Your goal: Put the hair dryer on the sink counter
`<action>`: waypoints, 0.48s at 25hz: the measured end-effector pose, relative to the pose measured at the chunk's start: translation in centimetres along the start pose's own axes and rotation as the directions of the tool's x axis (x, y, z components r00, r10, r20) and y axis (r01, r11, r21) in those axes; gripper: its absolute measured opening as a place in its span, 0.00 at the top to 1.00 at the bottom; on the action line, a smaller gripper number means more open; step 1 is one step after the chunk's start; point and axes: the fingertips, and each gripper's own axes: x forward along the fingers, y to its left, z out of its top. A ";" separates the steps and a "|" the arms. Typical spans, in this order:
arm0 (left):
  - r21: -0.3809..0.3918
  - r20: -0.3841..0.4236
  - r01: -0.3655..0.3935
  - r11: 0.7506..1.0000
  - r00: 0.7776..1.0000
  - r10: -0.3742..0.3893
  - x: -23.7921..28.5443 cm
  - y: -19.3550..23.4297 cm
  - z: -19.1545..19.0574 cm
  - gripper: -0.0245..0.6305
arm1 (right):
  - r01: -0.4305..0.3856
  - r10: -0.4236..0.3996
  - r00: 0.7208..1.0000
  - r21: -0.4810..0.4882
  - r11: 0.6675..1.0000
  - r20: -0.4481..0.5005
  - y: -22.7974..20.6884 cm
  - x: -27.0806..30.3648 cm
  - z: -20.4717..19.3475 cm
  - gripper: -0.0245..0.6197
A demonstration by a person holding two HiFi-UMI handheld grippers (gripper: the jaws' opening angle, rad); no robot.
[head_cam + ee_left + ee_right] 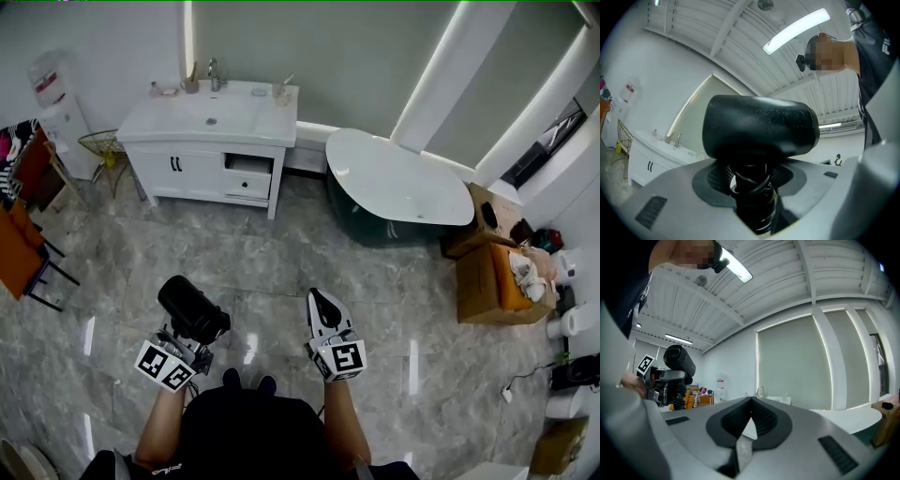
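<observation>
as gripper (pixel 750 182) clamps hair dryer (pixel 759 124), floor (pixel 281 272) spreads ahead.

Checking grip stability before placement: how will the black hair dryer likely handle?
The black hair dryer likely feels top-heavy: its fat barrel sits above the left tool, which clamps the narrow handle. The cord wound round that handle probably adds grip. Laid down, the round barrel may roll.

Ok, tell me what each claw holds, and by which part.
Left claw grips the black hair dryer by its cord-wrapped handle. Right claw is shut, holding nothing.
</observation>
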 end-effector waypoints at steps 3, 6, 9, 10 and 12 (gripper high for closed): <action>0.020 0.008 -0.009 1.000 1.000 0.009 0.3 0.1 0.4 0.62 | 0.003 -0.003 1.000 -0.001 1.000 -0.001 -0.4 -0.2 0.0 0.92; 0.041 0.022 -0.019 0.999 1.000 0.019 0.6 0.4 0.9 0.62 | 0.010 -0.010 1.000 -0.003 1.000 0.004 -0.9 -0.4 0.0 0.92; 0.046 0.031 -0.045 0.998 0.999 0.044 1.1 0.7 1.2 0.62 | 0.027 -0.028 1.000 0.002 1.000 0.004 -1.9 -0.7 0.2 0.92; 0.046 0.031 -0.056 0.997 0.998 0.055 1.3 0.8 1.2 0.62 | 0.030 -0.030 1.000 0.004 1.000 0.005 -2.1 -0.7 0.3 0.92; 0.049 0.030 -0.070 0.996 0.997 0.069 1.5 0.9 1.3 0.62 | 0.029 -0.029 1.000 0.004 1.000 0.009 -2.4 -0.9 0.5 0.92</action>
